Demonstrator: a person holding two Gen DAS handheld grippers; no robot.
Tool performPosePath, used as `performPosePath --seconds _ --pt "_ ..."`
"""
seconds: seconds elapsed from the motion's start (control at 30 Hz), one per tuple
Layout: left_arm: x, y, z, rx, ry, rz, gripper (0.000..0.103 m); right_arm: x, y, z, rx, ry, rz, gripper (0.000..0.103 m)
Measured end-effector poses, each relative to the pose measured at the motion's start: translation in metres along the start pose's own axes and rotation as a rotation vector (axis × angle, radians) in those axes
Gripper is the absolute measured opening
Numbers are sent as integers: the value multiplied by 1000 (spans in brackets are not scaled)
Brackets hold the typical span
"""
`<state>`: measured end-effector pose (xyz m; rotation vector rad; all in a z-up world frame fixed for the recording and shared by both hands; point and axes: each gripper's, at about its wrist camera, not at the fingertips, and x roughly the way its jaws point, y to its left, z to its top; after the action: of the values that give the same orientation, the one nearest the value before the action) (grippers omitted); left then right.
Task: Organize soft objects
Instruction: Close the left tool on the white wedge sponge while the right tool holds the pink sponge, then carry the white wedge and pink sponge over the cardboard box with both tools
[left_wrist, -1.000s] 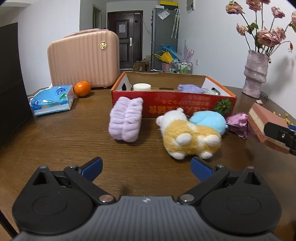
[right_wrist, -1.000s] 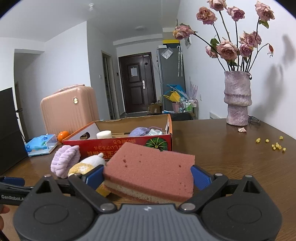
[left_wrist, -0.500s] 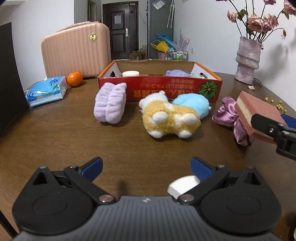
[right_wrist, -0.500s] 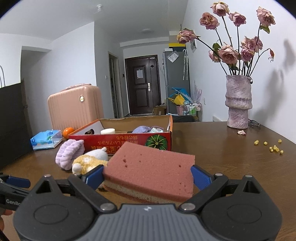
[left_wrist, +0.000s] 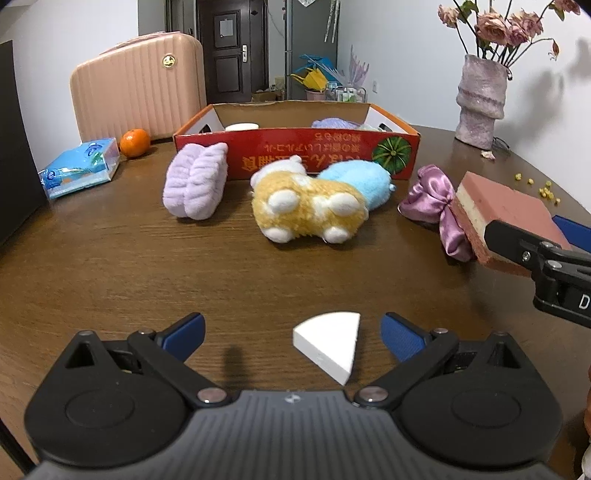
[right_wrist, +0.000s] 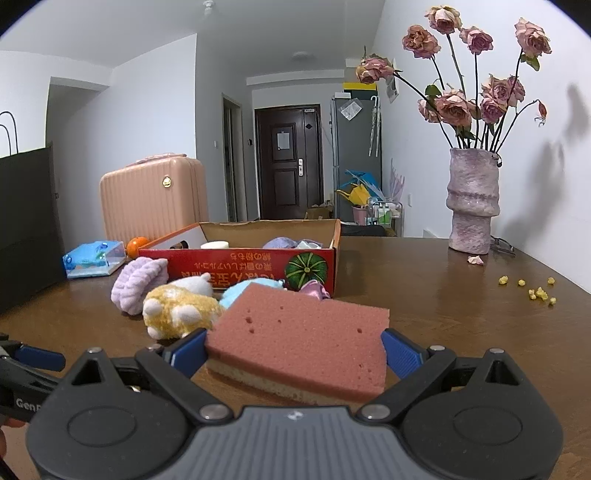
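Note:
My right gripper (right_wrist: 293, 349) is shut on a pink sponge (right_wrist: 303, 332) and holds it above the table; the sponge also shows in the left wrist view (left_wrist: 502, 210). My left gripper (left_wrist: 291, 334) is open, with a white wedge-shaped foam piece (left_wrist: 328, 341) lying on the table between its fingers. A yellow plush toy (left_wrist: 306, 208), a blue plush (left_wrist: 358, 179), a lilac fuzzy headband (left_wrist: 195, 181) and a purple satin scrunchie (left_wrist: 436, 203) lie in front of the red cardboard box (left_wrist: 295, 155).
A pink suitcase (left_wrist: 136, 85), an orange (left_wrist: 135, 142) and a blue tissue pack (left_wrist: 79, 168) are at the back left. A vase of dried roses (left_wrist: 478, 103) stands back right. Yellow crumbs (right_wrist: 532, 288) lie on the table at right.
My left gripper has drawn back and tilted down, bringing the white foam wedge into view between its fingers. My right gripper still holds the sponge and has shifted slightly.

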<state>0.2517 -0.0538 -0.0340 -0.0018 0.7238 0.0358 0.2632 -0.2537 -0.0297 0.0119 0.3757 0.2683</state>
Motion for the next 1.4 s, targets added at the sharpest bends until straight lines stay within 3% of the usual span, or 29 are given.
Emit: performPosePath --seconds 0.17,0.27,0.57,0.83,0.9,1.4 --pt "1 -6 -5 17 11 -3 103 -4 -2 -3 -10 7 -9 98" --pt "2 -10 -7 26 14 -10 97 -6 -3 -5 -22 13 -13 98" --pt "4 -14 -10 35 28 -38 73 -8 -1 -9 -58 31 -14 98" --pt "5 -14 -12 38 27 -69 38 -7 0 -9 -66 35 -15 98" --pt "4 -13 -12 34 23 -78 34 -7 0 -9 -67 36 -15 98" --pt "-2 -7 -7 32 -25 -82 30 -4 5 -9 -79 46 -24 98"
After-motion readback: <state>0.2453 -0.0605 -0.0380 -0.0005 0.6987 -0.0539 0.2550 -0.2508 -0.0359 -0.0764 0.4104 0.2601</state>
